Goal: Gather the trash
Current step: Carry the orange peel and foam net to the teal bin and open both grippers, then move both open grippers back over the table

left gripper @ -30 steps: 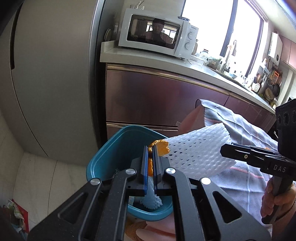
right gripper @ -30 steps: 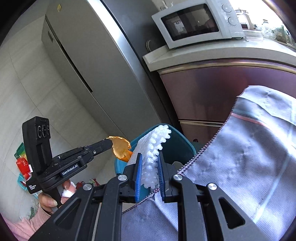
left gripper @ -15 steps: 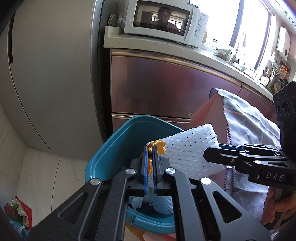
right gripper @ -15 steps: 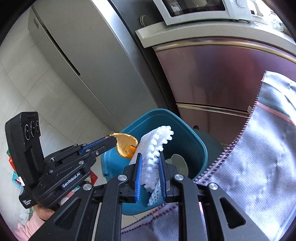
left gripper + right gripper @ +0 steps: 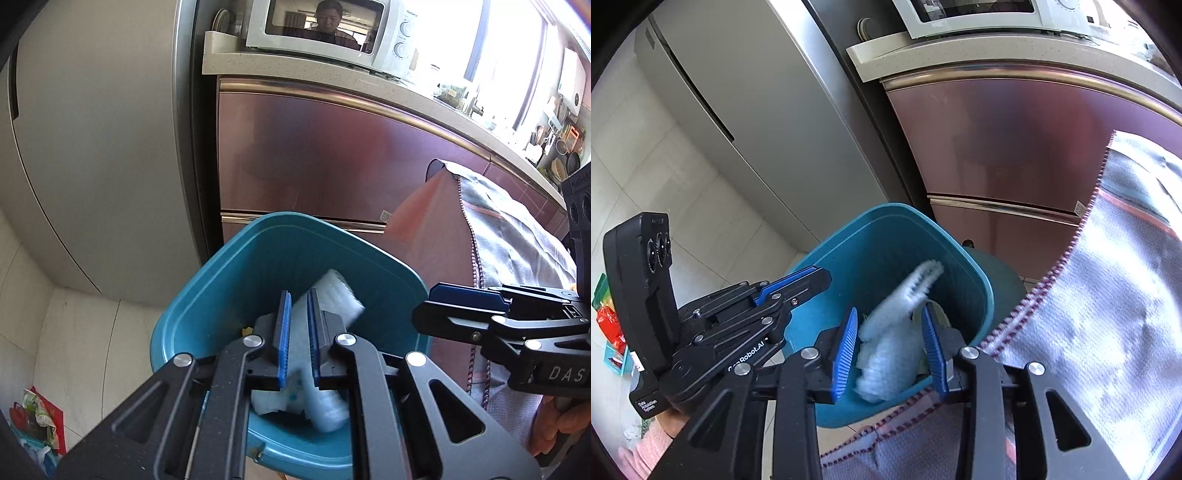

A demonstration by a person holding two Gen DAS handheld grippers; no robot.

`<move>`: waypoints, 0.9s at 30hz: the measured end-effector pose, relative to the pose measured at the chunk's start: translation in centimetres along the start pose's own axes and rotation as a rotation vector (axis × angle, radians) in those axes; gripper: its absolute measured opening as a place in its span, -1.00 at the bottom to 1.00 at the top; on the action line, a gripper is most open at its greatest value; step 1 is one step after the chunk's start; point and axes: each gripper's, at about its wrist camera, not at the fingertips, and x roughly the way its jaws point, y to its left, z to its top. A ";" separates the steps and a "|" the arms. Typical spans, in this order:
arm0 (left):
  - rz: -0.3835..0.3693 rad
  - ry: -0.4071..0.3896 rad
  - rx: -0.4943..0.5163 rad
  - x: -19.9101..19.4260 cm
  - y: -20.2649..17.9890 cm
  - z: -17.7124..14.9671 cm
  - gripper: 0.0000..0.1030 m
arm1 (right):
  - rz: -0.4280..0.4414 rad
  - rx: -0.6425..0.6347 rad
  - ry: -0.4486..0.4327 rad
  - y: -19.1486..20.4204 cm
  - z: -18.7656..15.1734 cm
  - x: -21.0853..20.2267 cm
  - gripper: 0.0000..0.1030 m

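In the left wrist view, the left gripper [image 5: 298, 301] is in the lower middle of the frame, above a teal trash bin [image 5: 236, 266]. Its blue pads [image 5: 284, 332] stand a little apart and its jaws are opening; nothing is clamped between them. Behind the gap, inside the bin, I see a white foam net sleeve [image 5: 338, 299], blurred, lying tilted against the bin's inner wall. A small yellow piece is visible low in the bin, left of the fingers, but it is too small to name.

The right gripper [image 5: 439, 295] enters from the right edge of the same frame, its tip just over the bin's right rim. A hand [image 5: 554, 428] holds its handle at the lower right.

In the right wrist view, the right gripper [image 5: 892, 317] is in the lower middle, and its jaws are opening too, with the pads clearly apart. The foam net sleeve [image 5: 897, 328] is between them, blurred, and it does not seem pressed by either pad; it is inside the bin. The left gripper [image 5: 820, 275] reaches from the left side over the bin's left rim [image 5: 812, 258].

A grey cloth with a dark red stitched edge [image 5: 1108, 314] fills the right side. Behind stand a grey refrigerator [image 5: 757, 92], a reddish cabinet [image 5: 1015, 147] and a white microwave [image 5: 325, 33] at the top.
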 end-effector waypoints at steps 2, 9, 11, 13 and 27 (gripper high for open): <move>-0.004 -0.006 0.000 -0.2 -0.2 -0.1 -0.78 | -0.001 0.002 -0.007 -0.2 -0.3 -0.4 -0.33; -0.031 -0.050 0.017 -2.1 -1.4 -0.2 -0.72 | 0.021 0.005 -0.050 -0.6 -1.5 -2.8 -0.31; -0.045 -0.068 0.035 -2.9 -2.1 -0.3 -0.69 | 0.030 0.002 -0.069 -0.5 -1.9 -3.9 -0.31; -0.064 -0.091 0.052 -3.8 -3.0 -0.2 -0.66 | 0.034 -0.006 -0.092 -0.4 -2.5 -5.2 -0.30; -0.379 -0.141 0.218 -8.6 -12.7 -2.1 -0.18 | -0.089 0.048 -0.311 -5.1 -10.1 -18.4 -0.14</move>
